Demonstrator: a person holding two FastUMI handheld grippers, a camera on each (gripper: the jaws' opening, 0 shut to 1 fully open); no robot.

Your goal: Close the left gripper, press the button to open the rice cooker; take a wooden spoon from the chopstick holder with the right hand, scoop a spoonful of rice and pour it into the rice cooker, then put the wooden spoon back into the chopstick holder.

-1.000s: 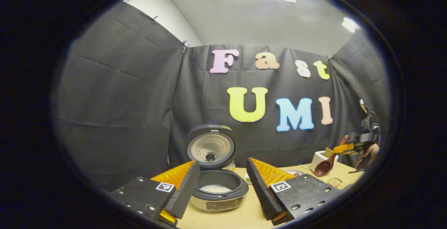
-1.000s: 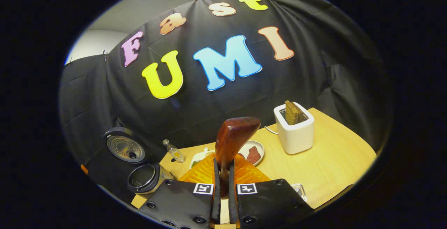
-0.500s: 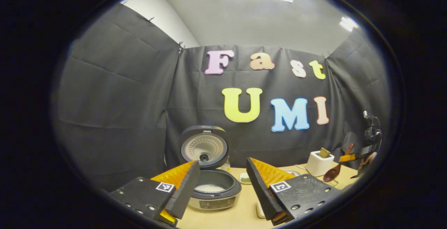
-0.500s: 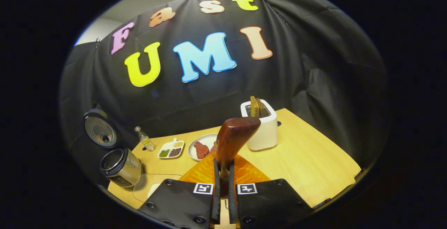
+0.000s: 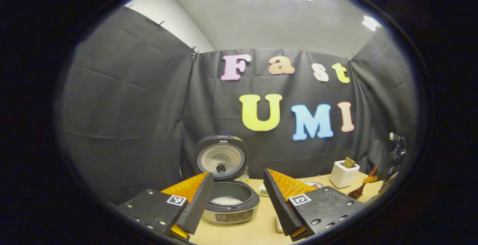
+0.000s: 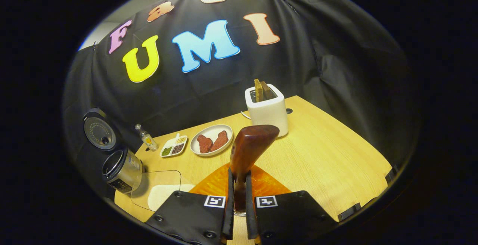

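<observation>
The left gripper [image 5: 239, 200] has its two fingers spread wide, nothing between them. Past them on the table [image 5: 261, 226] stands one rice cooker [image 5: 231, 204], its lid [image 5: 221, 158] up and upright behind the pot, with white rice visible low inside. In the right gripper view the same cooker [image 6: 121, 170] sits at the near left table edge, lid [image 6: 98, 128] raised.

The right gripper [image 6: 239, 215] has its two fingers pressed onto the handle of one wooden spoon [image 6: 249, 146], the bowl of the spoon rising above the fingertips, over the middle of the table [image 6: 328, 155]. In the left gripper view that gripper [image 5: 388, 170] shows far right, small, with the spoon [image 5: 360, 189] angled bowl-down near the table; the hand on it is too small to make out.

Just right of the cooker lies one clear container [image 6: 157, 189] with pale rice in it. Farther back stand one small bottle [image 6: 146, 139], one divided dish [image 6: 173, 146] with three fillings, and one plate [image 6: 211, 144] bearing two reddish pieces. At the far side stands one white toaster [image 6: 267, 110] with two slices poking out. I cannot make out a chopstick holder with any certainty.
</observation>
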